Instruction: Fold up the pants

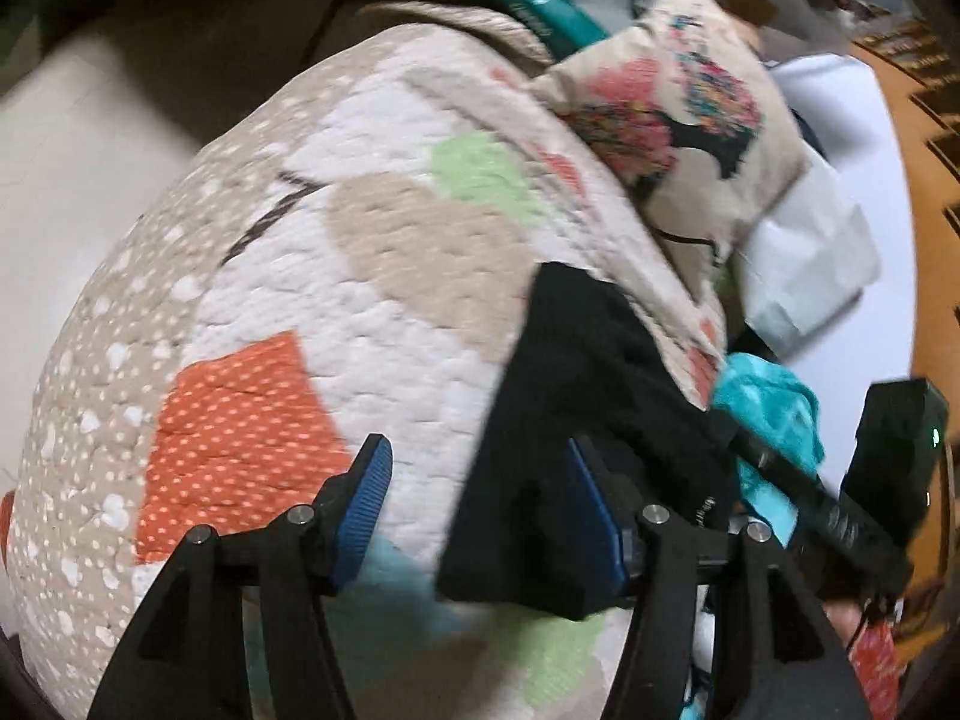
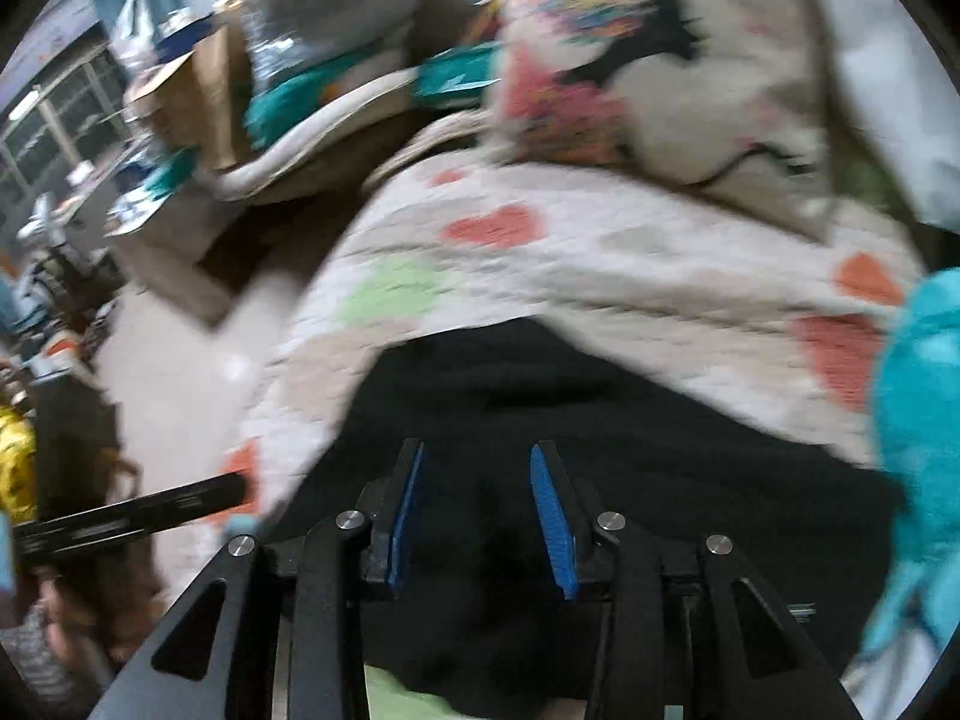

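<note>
The black pants point(image 1: 576, 420) are seen lying on a patchwork quilt point(image 1: 360, 312) with orange, green and beige patches, toward its right side in the left wrist view, with a printed cushion point(image 1: 678, 138) beyond them and a turquoise cloth point(image 1: 768, 408) just beside them. The left gripper point(image 1: 480, 504) is held with its blue-padded fingers point(image 1: 360, 510) spread wide apart; a dark edge of the pants lies between them near the right finger, but nothing is clamped. In the right wrist view, the right gripper point(image 2: 477, 510) is held directly above the pants point(image 2: 600, 450), its fingers apart with only black fabric seen in the gap; whether the pads touch the cloth cannot be told because of blur. The quilt point(image 2: 540, 276) is seen past the pants, the cushion point(image 2: 660, 90) behind it, and the turquoise cloth point(image 2: 918, 420) at the right edge. Cluttered cardboard boxes point(image 2: 204, 90) are seen farther back.
</note>
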The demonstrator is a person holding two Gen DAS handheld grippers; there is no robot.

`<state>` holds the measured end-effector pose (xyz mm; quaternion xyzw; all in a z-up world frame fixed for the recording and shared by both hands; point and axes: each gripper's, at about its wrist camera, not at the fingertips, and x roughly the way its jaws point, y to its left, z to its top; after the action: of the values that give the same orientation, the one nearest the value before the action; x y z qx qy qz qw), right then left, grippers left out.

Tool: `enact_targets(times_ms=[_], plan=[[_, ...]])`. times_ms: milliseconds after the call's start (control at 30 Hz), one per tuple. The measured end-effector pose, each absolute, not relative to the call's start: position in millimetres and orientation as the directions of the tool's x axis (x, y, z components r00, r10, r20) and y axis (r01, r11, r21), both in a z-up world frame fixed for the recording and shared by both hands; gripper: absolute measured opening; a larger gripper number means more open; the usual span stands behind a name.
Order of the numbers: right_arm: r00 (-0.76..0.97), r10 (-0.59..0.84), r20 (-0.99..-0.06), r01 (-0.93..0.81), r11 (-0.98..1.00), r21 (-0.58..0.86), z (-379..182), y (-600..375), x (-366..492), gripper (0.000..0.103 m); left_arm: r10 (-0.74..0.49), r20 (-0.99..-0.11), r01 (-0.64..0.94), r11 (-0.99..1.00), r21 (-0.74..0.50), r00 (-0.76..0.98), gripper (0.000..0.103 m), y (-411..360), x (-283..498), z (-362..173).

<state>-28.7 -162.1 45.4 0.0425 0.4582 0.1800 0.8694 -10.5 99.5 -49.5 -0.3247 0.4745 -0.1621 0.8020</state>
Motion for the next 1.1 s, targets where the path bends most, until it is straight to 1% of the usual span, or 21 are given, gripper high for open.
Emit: enact_targets(times_ms=[67,133,167,200,233,333,400,433,467,500,567,600,633,667,700,733,767,800,833,900,1100], plan=[[0.447,0.343,-0.826,-0.292,0.929,0.228,20,-150,-32,0.041,-0.555,-0.664,-0.044,0.75,-0.66,0.5,0.059,98,-11,-50],[0.395,0.281,-0.875,-0.275,0.945,0.179,-5,-155,-36,0.039,-0.56,-0.667,-0.015,0.76,-0.649,0.491,0.059,90,-12,-48],[0.378,0.238,-0.895,-0.257,0.955,0.145,-16,-161,-38,0.032,-0.566,-0.668,0.0,0.763,-0.647,0.483,0.059,84,-11,-49],[0.39,0.237,-0.89,-0.251,0.957,0.145,-15,-167,-40,0.03,-0.572,-0.668,0.012,0.764,-0.645,0.475,0.059,82,-15,-50],[0.404,0.232,-0.885,-0.235,0.961,0.145,-8,-170,-40,0.03,-0.583,-0.67,0.031,0.765,-0.644,0.46,0.059,74,-15,-51],[0.471,0.175,-0.865,-0.259,0.964,0.054,17,-156,-30,0.04,-0.585,-0.681,0.087,0.783,-0.616,0.44,0.059,51,-16,-52],[0.482,0.207,-0.851,-0.294,0.953,0.065,27,-147,-13,0.054,-0.571,-0.693,0.123,0.803,-0.583,0.44,0.059,40,-19,-51],[0.488,0.223,-0.844,-0.305,0.949,0.074,30,-141,-3,0.064,-0.56,-0.701,0.143,0.815,-0.561,0.443,0.059,35,-22,-50],[0.492,0.239,-0.837,-0.32,0.944,0.082,33,-135,10,0.069,-0.548,-0.709,0.164,0.828,-0.537,0.444,0.059,30,-25,-49],[0.484,0.255,-0.837,-0.335,0.938,0.092,32,-127,22,0.07,-0.536,-0.717,0.179,0.838,-0.515,0.446,0.058,26,-27,-49],[0.443,0.269,-0.855,-0.36,0.927,0.105,21,-106,47,0.074,-0.5,-0.746,0.175,0.863,-0.475,0.44,0.035,24,-26,-50],[0.425,0.264,-0.866,-0.376,0.922,0.096,14,-98,50,0.074,-0.482,-0.761,0.167,0.873,-0.458,0.434,0.017,25,-25,-51],[0.401,0.237,-0.885,-0.395,0.916,0.066,3,-88,58,0.074,-0.483,-0.766,0.157,0.872,-0.464,0.424,0.015,27,-23,-53],[0.375,0.194,-0.906,-0.41,0.912,0.025,-8,-77,62,0.057,-0.497,-0.763,0.137,0.862,-0.487,0.414,0.013,31,-22,-54],[0.342,0.177,-0.923,-0.431,0.902,0.014,-15,-67,63,0.036,-0.5,-0.765,0.123,0.859,-0.497,0.407,0.01,34,-21,-53],[0.349,0.165,-0.922,-0.435,0.9,-0.004,-15,-60,61,0.023,-0.503,-0.766,0.107,0.856,-0.506,0.401,0.009,39,-22,-52],[0.365,0.152,-0.918,-0.442,0.897,-0.027,-11,-53,60,0.014,-0.501,-0.767,0.093,0.855,-0.51,0.401,0.008,42,-22,-51],[0.365,0.164,-0.917,-0.452,0.892,-0.021,-7,-46,60,0.01,-0.498,-0.767,0.077,0.854,-0.514,0.404,0.008,46,-23,-49],[0.367,0.183,-0.912,-0.456,0.89,-0.005,-3,-41,60,0.01,-0.493,-0.768,0.051,0.853,-0.52,0.408,0.008,54,-24,-48],[0.375,0.187,-0.908,-0.463,0.887,-0.008,2,-30,62,0.009,-0.492,-0.767,0.011,0.844,-0.535,0.412,0.008,64,-24,-47],[0.348,0.233,-0.908,-0.534,0.845,0.013,7,23,75,0.009,-0.376,-0.795,-0.118,0.868,-0.481,0.476,0.008,110,-31,-38]])
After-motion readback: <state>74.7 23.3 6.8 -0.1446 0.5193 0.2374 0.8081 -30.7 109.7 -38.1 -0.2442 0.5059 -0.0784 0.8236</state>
